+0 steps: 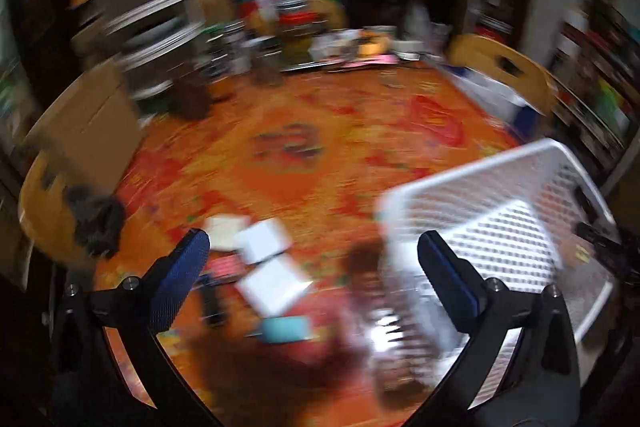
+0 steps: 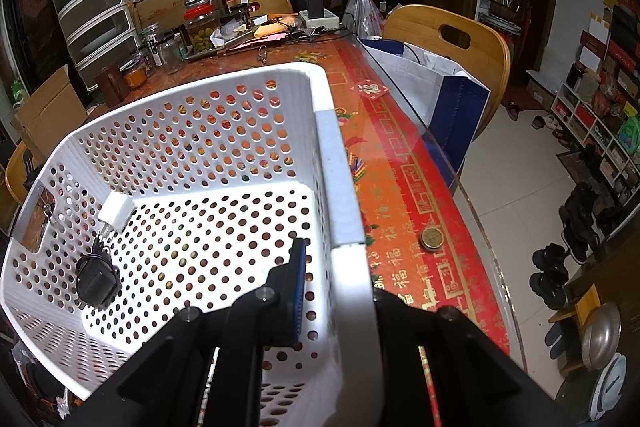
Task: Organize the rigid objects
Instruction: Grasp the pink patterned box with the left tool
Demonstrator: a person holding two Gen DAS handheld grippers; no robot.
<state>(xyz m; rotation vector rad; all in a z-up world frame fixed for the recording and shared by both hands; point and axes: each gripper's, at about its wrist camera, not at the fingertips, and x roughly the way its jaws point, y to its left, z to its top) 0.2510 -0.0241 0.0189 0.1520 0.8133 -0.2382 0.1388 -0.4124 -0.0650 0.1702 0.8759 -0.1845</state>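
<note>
Right gripper [image 2: 340,291] is pinched tight on the near-right wall of the white perforated basket [image 2: 192,131], one pad inside, the other outside the rim, likely to pin the basket so it doesn't slide on the table [image 2: 404,163] while items go in. Already inside, at the left of the basket floor: a white charger [image 2: 116,213] and a black adapter [image 2: 94,281], close together. Left gripper [image 1: 314,263] has its jaws spread wide with nothing between them; that view is badly blurred. It points down at loose items left of the basket: white boxes [image 1: 264,259] and a teal object [image 1: 284,329], exact types unreadable. Judgement: wide spread suits grabbing one of the boxes next.
</note>
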